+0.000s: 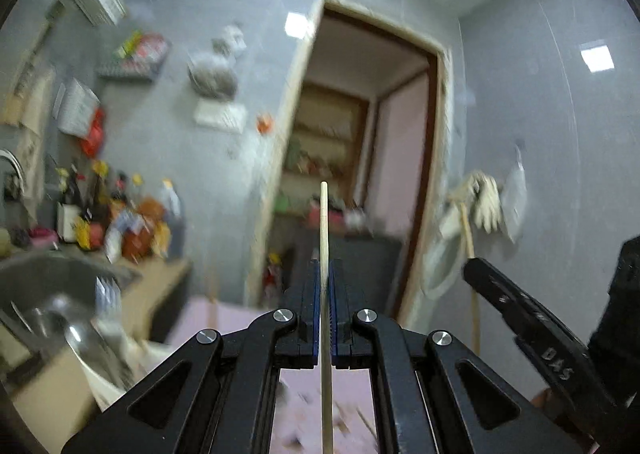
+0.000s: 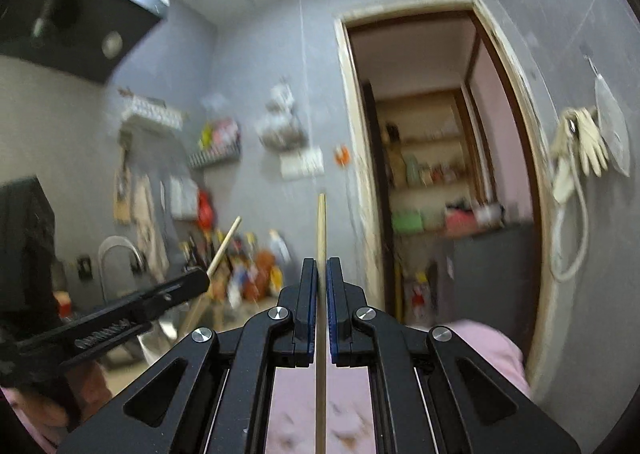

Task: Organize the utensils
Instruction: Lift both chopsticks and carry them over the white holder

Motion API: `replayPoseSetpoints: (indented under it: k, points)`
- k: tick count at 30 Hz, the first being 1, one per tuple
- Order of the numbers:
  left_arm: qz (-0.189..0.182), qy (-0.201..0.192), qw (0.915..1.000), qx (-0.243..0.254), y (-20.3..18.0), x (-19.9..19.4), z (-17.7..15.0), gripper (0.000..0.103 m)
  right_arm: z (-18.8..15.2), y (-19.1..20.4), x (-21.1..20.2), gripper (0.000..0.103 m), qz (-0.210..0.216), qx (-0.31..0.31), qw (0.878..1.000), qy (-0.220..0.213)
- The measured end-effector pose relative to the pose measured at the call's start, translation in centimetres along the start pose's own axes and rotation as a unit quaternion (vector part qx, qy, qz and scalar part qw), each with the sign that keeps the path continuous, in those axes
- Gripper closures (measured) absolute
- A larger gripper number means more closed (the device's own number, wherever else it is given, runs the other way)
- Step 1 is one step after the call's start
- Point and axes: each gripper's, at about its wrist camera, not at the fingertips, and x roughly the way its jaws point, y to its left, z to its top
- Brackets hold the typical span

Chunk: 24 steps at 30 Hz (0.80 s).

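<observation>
My left gripper [image 1: 325,264] is shut on a pale wooden chopstick [image 1: 324,221] that runs straight out past its blue pads, pointing level toward a doorway. In the right wrist view my right gripper [image 2: 321,262] is shut on a second wooden chopstick [image 2: 321,225], also sticking out ahead. The left gripper [image 2: 202,278] shows at the lower left of the right wrist view with its chopstick [image 2: 225,244] slanting up. The right gripper's black finger [image 1: 520,310] crosses the lower right of the left wrist view.
A steel sink [image 1: 44,278] with a bowl lies at the left, with bottles and packets [image 1: 132,230] on the counter behind it. A tap [image 2: 120,254], wall racks [image 2: 216,149] and a range hood [image 2: 80,25] hang at left. An open doorway [image 2: 432,173] faces me; gloves [image 2: 584,141] hang at right.
</observation>
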Motion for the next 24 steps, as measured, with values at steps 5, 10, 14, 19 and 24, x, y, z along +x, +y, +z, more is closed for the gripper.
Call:
replayPoseSetpoints:
  k: [5, 10, 14, 19, 24]
  points:
    - [0.033, -0.059, 0.9977, -0.007, 4.3, -0.5, 2.8, 0.101, 1.3, 2.3, 2.7, 0.100, 0.033, 0.031, 0.998, -0.051]
    - [0.066, -0.091, 0.9935, -0.017, 9.5, -0.9, 4.2, 0.101, 0.3, 4.4, 5.8, 0.100, 0.036, 0.061, 0.994, -0.078]
    - [0.084, -0.102, 0.9881, -0.079, 13.6, -0.5, 3.9, 0.101, -1.2, 5.1, 7.2, 0.100, 0.025, 0.066, 0.994, -0.082]
    - [0.107, -0.108, 0.9808, -0.122, 16.4, -0.3, 3.2, 0.101, -2.8, 4.8, 8.6, 0.100, 0.020, 0.080, 0.994, -0.077]
    - [0.128, -0.108, 0.9760, -0.139, 17.3, -0.2, 2.0, 0.101, -3.8, 4.6, 9.6, 0.100, 0.025, 0.101, 0.992, -0.067]
